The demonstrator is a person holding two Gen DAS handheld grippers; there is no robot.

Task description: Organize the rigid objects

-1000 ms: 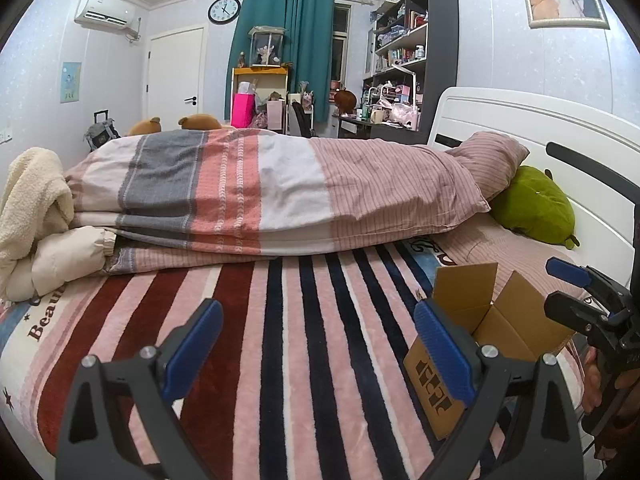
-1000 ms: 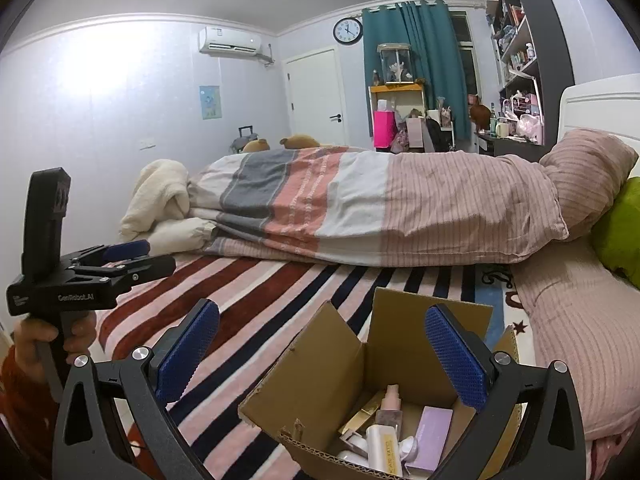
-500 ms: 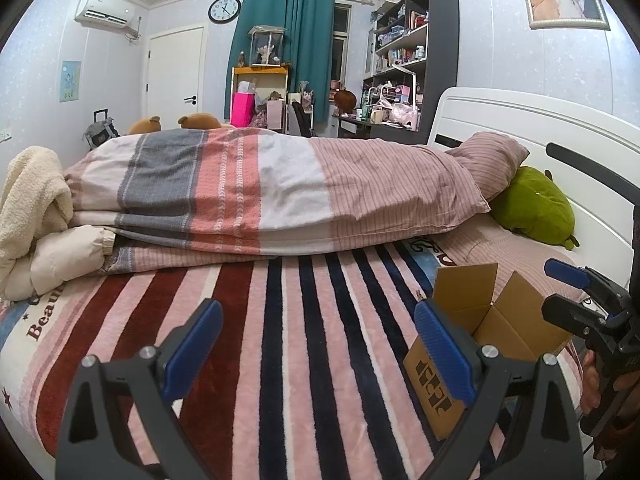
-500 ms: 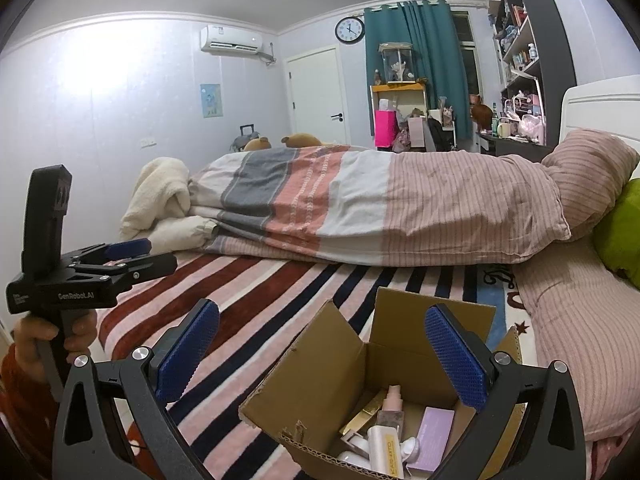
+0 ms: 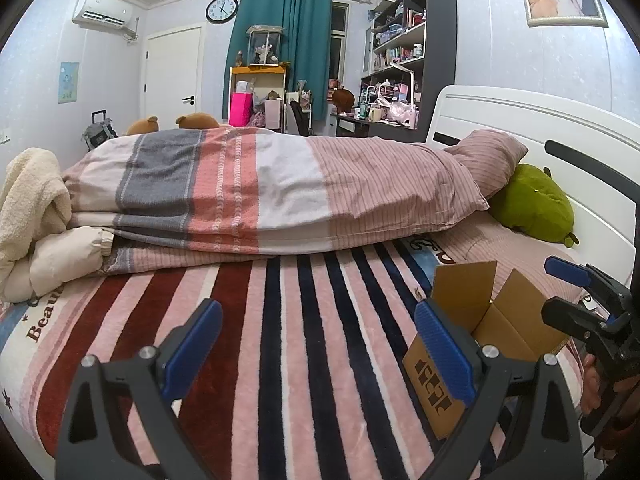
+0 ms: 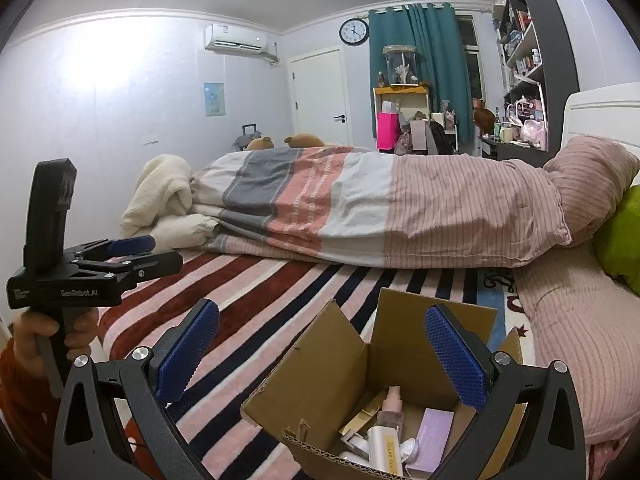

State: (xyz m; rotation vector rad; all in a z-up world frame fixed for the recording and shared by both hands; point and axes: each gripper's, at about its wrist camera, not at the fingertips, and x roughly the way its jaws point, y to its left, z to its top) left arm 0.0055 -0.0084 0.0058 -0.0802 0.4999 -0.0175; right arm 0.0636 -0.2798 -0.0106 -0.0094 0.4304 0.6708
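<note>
An open cardboard box stands on the striped bedspread; it also shows in the left wrist view. Inside lie several cosmetics: a pink pump bottle, a white tube, a lilac carton and a gold item. My right gripper is open and empty, hovering above the box's near edge; it appears at the right in the left wrist view. My left gripper is open and empty above the bedspread, left of the box; it shows at the left in the right wrist view.
A folded striped duvet lies across the bed behind. A pink pillow and a green plush lie by the white headboard. A cream blanket is heaped at the left. The striped bedspread lies between.
</note>
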